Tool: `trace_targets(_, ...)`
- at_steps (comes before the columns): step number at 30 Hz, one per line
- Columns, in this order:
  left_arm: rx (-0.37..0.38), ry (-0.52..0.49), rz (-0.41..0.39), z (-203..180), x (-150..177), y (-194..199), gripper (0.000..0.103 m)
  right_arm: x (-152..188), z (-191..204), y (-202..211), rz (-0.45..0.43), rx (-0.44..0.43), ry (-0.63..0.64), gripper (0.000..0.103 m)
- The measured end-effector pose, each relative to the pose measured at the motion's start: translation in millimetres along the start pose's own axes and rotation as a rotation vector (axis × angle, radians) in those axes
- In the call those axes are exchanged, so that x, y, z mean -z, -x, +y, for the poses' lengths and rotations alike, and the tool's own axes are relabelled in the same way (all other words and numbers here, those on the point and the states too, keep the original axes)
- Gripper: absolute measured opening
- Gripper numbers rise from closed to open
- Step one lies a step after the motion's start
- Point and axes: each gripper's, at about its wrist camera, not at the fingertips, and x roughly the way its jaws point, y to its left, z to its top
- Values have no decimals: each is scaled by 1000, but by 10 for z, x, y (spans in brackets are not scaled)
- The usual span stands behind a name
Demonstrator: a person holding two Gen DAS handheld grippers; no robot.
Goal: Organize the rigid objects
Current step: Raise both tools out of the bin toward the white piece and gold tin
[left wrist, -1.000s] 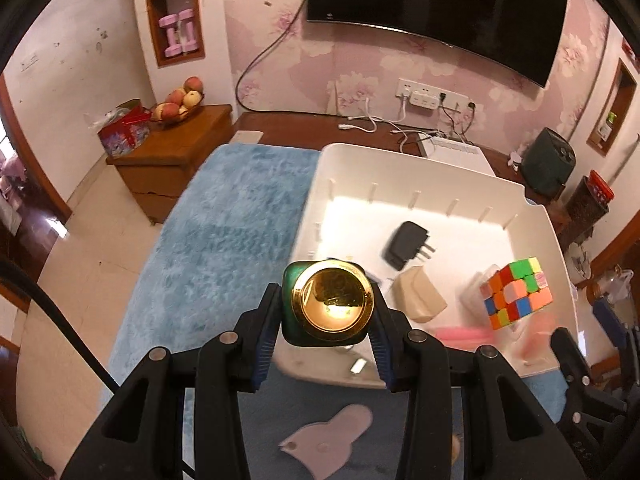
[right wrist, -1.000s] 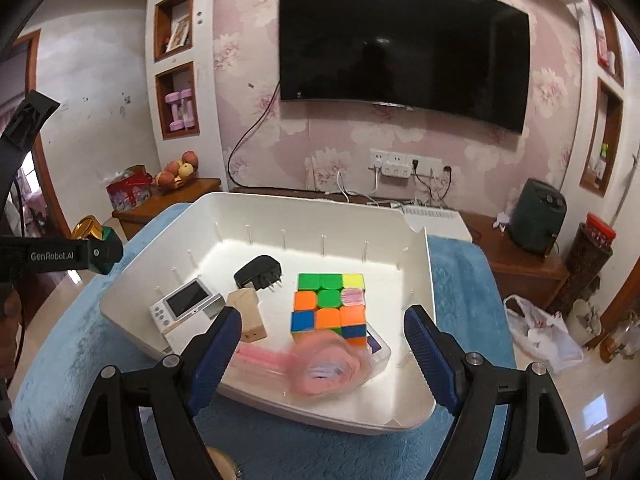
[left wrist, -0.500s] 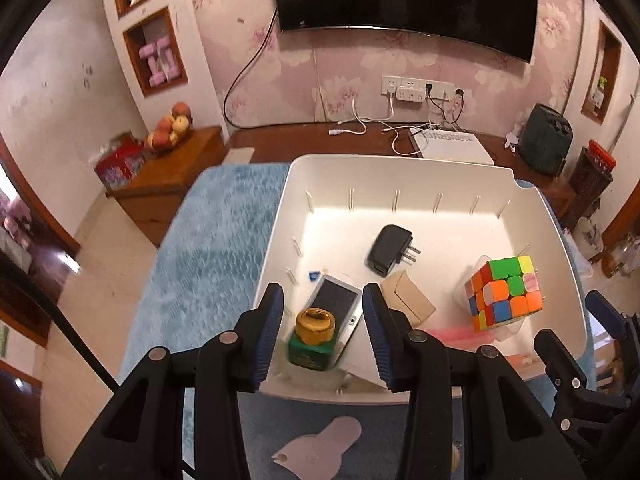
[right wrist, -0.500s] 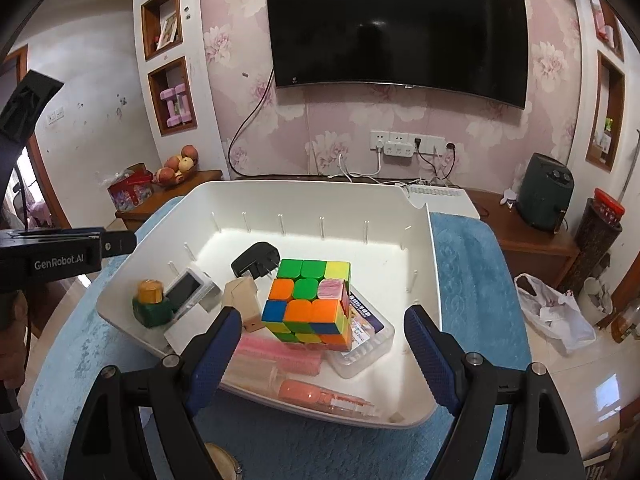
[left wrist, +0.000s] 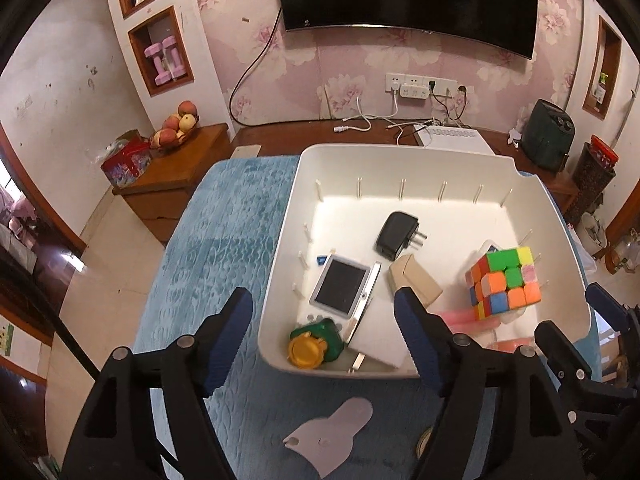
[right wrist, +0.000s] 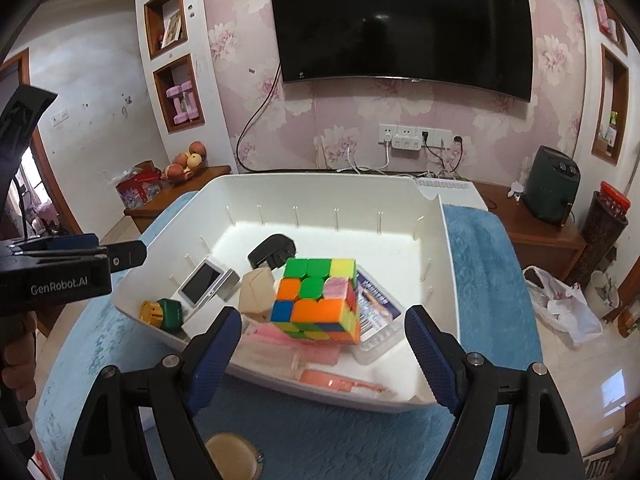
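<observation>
A white bin [left wrist: 400, 156] [right wrist: 448, 264] sits on a blue cloth. In it lie a green bottle with a gold cap [left wrist: 316, 346] [right wrist: 162, 312] on its side at the near left corner, a small screen device [left wrist: 344, 286] [right wrist: 202, 282], a black charger [left wrist: 394, 234] [right wrist: 272, 256], a tan box [left wrist: 414, 278] [right wrist: 258, 290], a colour cube [left wrist: 504, 282] [right wrist: 318, 300] on a clear case and pink items [right wrist: 280, 340]. My left gripper [left wrist: 324, 332] is open and empty above the bin's near edge. My right gripper [right wrist: 324, 344] is open and empty before the cube.
A pale flat cut-out [left wrist: 330, 436] and a round brown object [right wrist: 232, 456] lie on the cloth [left wrist: 224, 240] in front of the bin. A wooden side table with fruit [left wrist: 176, 160] stands far left. A wall TV [right wrist: 400, 24] hangs behind.
My left gripper opened and let go of the green bottle, which now lies on its side in the bin. Both grippers drew back and up. A pink item dropped into the bin from the right.
</observation>
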Motion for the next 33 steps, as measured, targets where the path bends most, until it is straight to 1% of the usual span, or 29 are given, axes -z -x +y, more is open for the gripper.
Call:
trace_targets(3,6,23,22,77,102,7,80,42,63,17,20,-15,-4,85)
trace_targets(6,28,51,58,163,223,-8,81,93,124,31,41,-24,-12,85)
trace_targets(12,33,57,116,262,436,-46,81,236,276,55,95,-74,-44,85)
trace_targets(18,56,64,186,314,627,-122,81,389,445,21,163,-115,-44,85)
trace_targets(22,75,71,219,331,718,-190,82,481,510,-28,202,-119,-35,85)
trace_targets(25,105,80,259,330,771,-267,82,559,557,-69,234,-122,-28,85)
trace_targets(33,146,95,398,290,943,-562,82,811,673,-207,332,-117,-2,85)
